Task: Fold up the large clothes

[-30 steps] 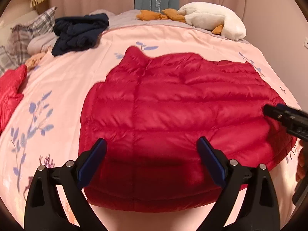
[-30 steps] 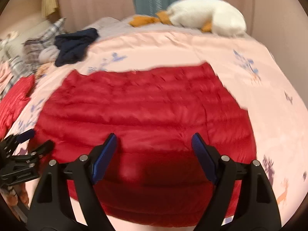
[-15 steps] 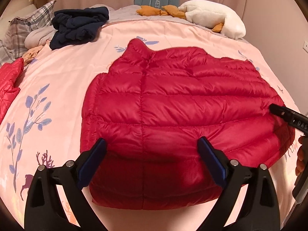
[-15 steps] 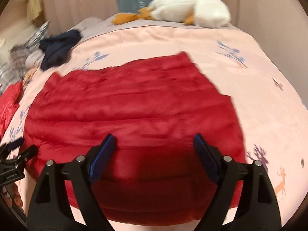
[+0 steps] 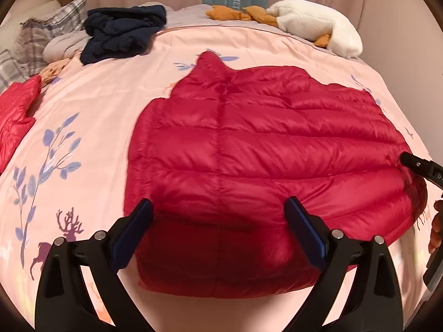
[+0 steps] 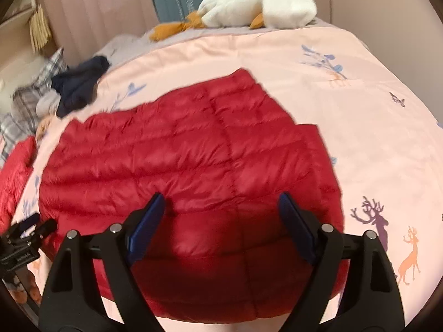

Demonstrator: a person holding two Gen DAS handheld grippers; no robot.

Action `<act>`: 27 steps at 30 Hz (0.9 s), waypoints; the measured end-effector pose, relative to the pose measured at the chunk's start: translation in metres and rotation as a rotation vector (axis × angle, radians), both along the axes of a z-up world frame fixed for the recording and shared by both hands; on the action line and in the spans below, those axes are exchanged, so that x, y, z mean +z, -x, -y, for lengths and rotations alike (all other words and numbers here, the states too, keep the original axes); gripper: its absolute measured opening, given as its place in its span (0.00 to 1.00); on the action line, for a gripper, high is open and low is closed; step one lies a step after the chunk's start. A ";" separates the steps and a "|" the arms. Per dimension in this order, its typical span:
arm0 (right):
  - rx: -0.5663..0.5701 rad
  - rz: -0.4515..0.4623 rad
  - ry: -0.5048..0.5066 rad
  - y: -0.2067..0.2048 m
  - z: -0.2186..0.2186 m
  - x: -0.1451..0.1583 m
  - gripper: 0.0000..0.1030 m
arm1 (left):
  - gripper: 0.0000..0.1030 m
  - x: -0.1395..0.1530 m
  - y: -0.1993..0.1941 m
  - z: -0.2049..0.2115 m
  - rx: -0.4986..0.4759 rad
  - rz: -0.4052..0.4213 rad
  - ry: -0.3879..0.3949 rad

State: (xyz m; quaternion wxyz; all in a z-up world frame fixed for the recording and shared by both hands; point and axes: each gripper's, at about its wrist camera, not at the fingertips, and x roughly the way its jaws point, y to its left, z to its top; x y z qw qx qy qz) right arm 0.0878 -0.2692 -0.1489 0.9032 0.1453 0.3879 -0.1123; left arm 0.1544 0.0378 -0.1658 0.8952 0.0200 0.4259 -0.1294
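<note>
— Pink bed cover [image 5: 105, 116] printed with leaves and deer, curtains behind, a white plush goose [image 5: 315, 27] at the far edge. And the work piece?

— Red quilted down jacket [image 5: 263, 166], spread flat near the middle of the bed, nearer the front edge than the goose. Looks already folded into a broad block, sleeves not to be seen.

— Which way pointing?

— Collar peak away, toward the goose and slightly left of it; straight hem toward the near edge. Centre seam running near to far, quilting channels crossing it. Wider than deep as folded, so long axis lying left to right.

— Handling?

— Probably very light, puffy, springy. Shiny shell, likely slippery, so prone to sliding on the cover and puffing back open after a fold. Best taken at the near hem corners, pinching both layers at the stitched edge rather than the smooth panel.

— Left tool?

— Left tool [image 5: 218, 227] spread wide, gripping nothing, poised over the near hem left of the jacket's middle.

— Right tool?

— Right tool [image 6: 221, 218] likewise wide apart and empty, above the near hem on the jacket's right half; a tip showing at the jacket's right edge in the left view.

— Anything else beside the jacket?

— Dark navy garment [image 5: 124, 33] bundled far left of the collar, plaid pillow [image 5: 41, 41] beyond it, another red garment [image 5: 13, 116] well left of the jacket.
</note>
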 end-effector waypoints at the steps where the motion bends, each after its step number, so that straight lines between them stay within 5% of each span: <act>1: -0.006 -0.015 0.001 -0.001 0.002 -0.004 0.81 | 0.94 -0.003 -0.002 -0.001 -0.004 -0.015 0.010; 19: 0.022 0.059 -0.112 0.012 0.032 0.004 0.79 | 0.95 -0.008 -0.007 0.003 0.006 -0.052 -0.026; 27: 0.008 -0.009 -0.086 0.011 0.042 -0.009 0.79 | 0.95 -0.005 -0.005 0.008 0.018 -0.046 -0.063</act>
